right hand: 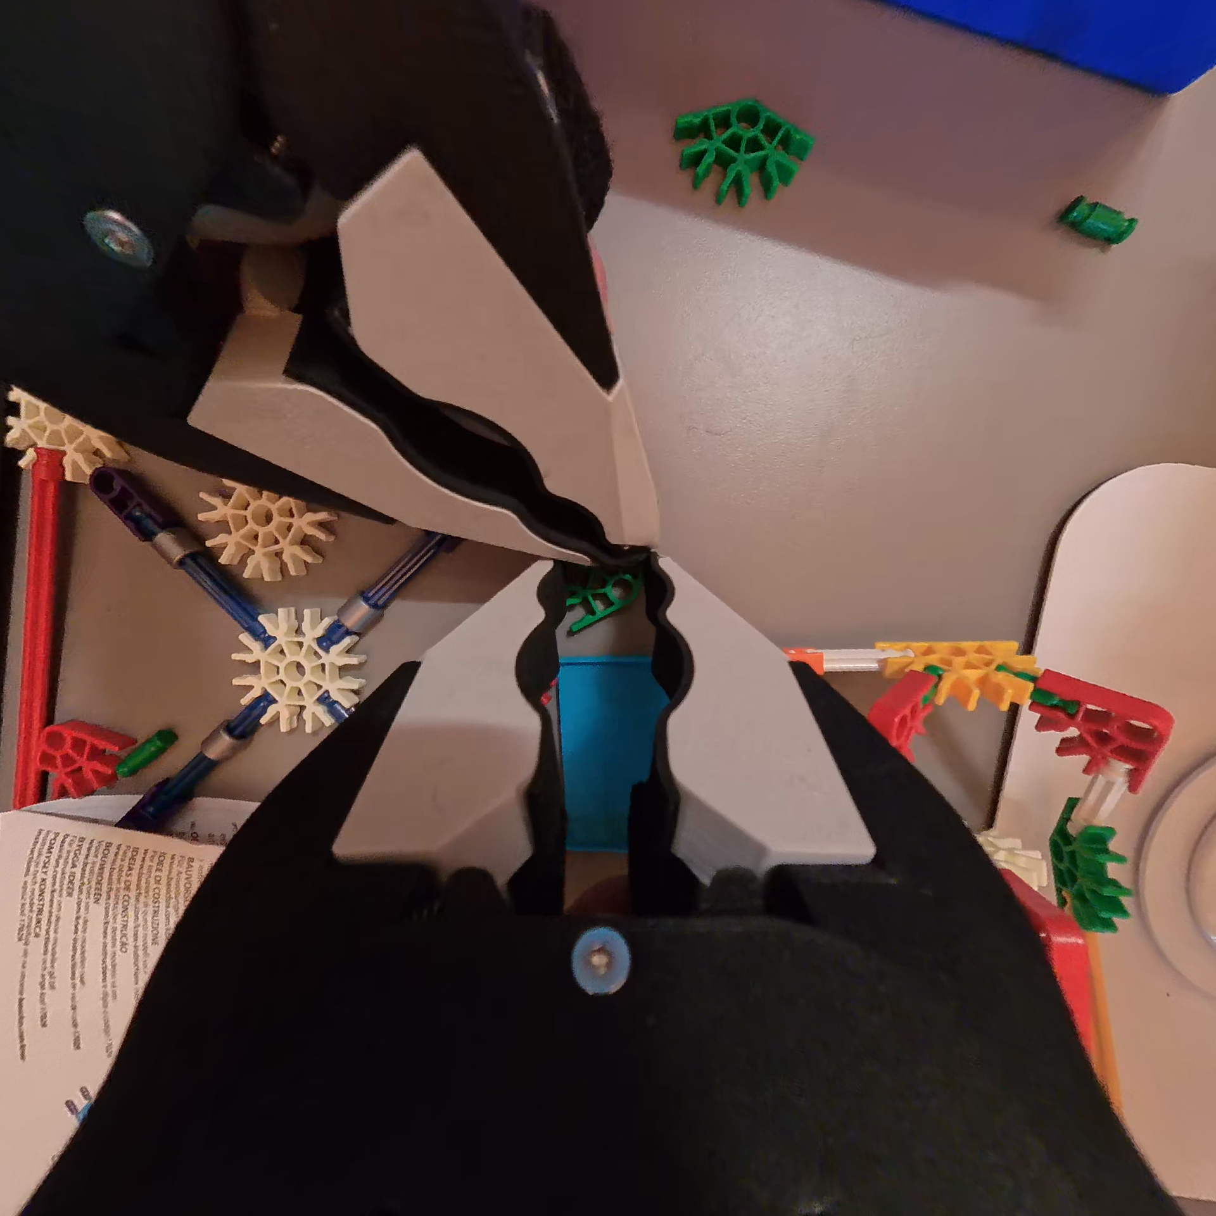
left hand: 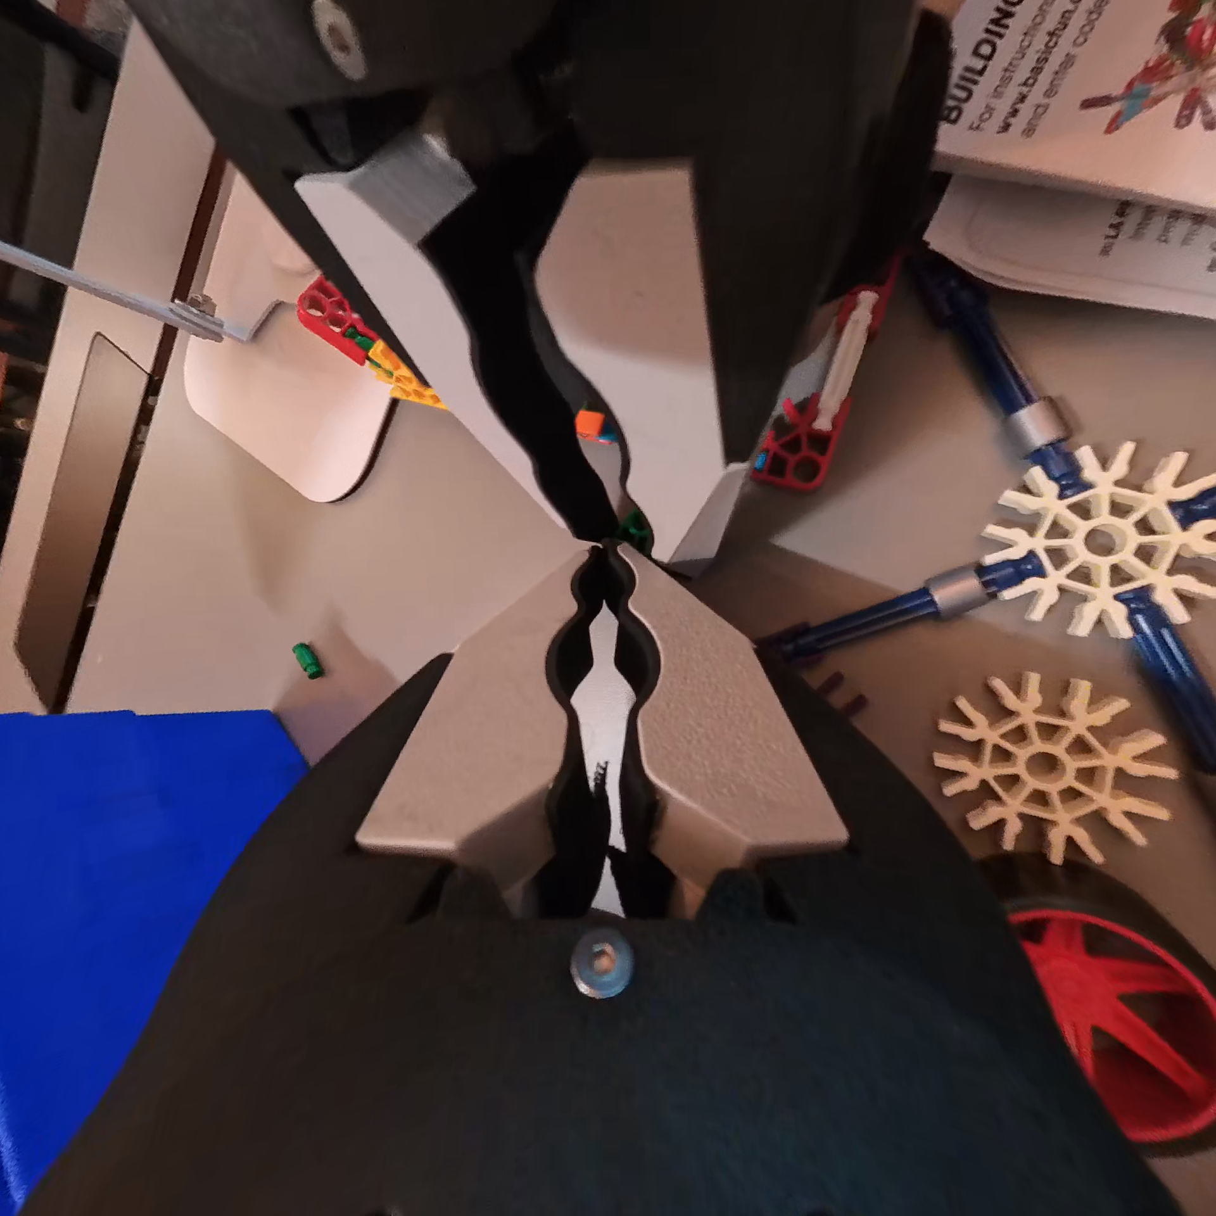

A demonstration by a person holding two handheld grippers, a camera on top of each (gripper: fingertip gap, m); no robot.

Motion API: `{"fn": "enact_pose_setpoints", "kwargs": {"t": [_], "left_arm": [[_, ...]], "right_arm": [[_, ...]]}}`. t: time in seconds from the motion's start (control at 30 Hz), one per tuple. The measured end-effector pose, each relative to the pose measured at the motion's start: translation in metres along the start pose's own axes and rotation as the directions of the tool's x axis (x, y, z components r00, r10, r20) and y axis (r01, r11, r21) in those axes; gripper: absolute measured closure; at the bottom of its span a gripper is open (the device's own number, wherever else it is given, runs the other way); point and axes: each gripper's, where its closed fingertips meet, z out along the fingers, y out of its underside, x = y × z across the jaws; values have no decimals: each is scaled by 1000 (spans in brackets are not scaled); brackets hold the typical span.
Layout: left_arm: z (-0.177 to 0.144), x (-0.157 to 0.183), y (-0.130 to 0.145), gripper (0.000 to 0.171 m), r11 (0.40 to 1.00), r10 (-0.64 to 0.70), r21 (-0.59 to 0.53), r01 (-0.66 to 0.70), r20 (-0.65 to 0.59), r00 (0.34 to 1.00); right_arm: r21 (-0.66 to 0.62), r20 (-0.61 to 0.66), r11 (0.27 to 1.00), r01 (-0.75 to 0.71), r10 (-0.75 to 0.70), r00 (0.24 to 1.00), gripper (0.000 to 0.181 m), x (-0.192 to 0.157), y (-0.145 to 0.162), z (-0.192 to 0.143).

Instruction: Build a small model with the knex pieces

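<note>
Green connector (right hand: 602,595) between right hand-held gripper (right hand: 605,566) fingertips

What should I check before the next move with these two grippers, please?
1. Right gripper grips the connector: ok, the green piece sits between its fingertips.
2. Left gripper shut: ok, its tips meet.
3. Something held in the left gripper: cannot tell, nothing shows between its tips.
4. Grippers clear of each other: not ok, their tips meet at the connector.
5. Loose parts clear of the grippers: ok, the spare connector and the rod lie apart on the table.
</note>
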Motion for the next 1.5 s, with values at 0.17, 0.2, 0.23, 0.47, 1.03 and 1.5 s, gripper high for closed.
{"fn": "enact_pose_setpoints", "kwargs": {"t": [0.17, 0.2, 0.23, 0.47, 1.03, 1.5], "left_arm": [[-5, -8, -3, 171, 991, -94, 87, 96, -27, 995], [-13, -17, -10, 171, 979, -142, 145, 144, -22, 990], [-22, -25, -15, 170, 963, -188, 194, 189, -23, 982], [-28, -38, -18, 162, 931, -264, 257, 258, -9, 964], [-62, -51, -56, 168, 621, -493, 465, 631, -394, 776], [-88, -63, -69, 159, 468, -475, 551, 690, -502, 723]], "right_arm": [[21, 12, 1000, 1, -1, 1000, 160, 0, 1, -1], [22, 8, 1000, 4, -4, 1000, 160, 1, 2, -2], [27, 0, 1000, 11, -11, 1000, 160, 3, 1, -4], [93, -77, 995, 49, -41, 996, 160, 11, -11, -33], [259, -336, 940, 222, -128, 933, 160, 26, -48, -97], [247, -431, 916, 315, -187, 882, 160, 28, -57, -104]]}}
